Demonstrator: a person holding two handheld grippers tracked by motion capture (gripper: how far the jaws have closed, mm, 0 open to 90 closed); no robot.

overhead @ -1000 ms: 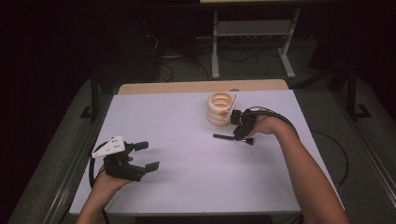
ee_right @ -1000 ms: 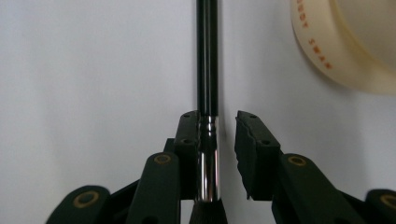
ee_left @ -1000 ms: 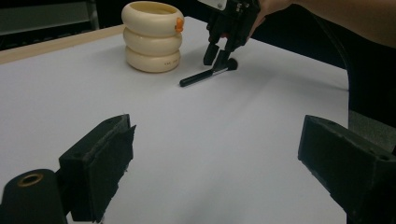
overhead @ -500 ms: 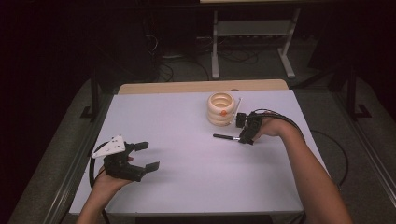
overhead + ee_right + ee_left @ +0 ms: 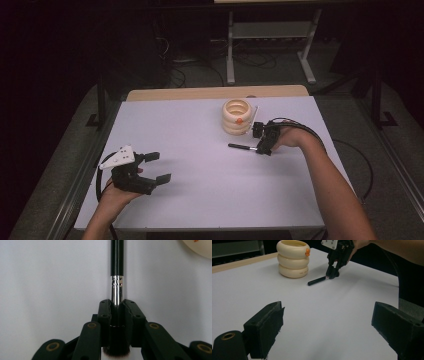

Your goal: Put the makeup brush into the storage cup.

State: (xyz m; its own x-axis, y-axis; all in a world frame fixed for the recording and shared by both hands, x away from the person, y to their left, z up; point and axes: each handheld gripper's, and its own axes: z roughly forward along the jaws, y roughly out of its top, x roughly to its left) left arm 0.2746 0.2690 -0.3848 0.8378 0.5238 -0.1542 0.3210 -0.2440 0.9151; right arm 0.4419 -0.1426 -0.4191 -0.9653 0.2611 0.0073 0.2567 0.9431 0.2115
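High view: a person's two forearms reach in over a white table, each hand holding a two-jaw gripper. The right gripper, on the right side of the table toward the far end, is clamped on a makeup brush with a black handle; its jaws have just been closing, with the brush between them. The brush lies low over the tabletop, its handle pointing left, just near of a cream holder shaped like three stacked rings, which stands upright toward the far edge and carries a small orange spot on its rim. The right gripper view looks straight along the brush: the pads meet on its silver ferrule, dark bristles show below them, and the black handle runs away over the white surface. The left gripper sits at the near left of the table, well apart from the brush, its jaws spread wide with nothing between them; the left gripper view shows bare tabletop between its two fingers.
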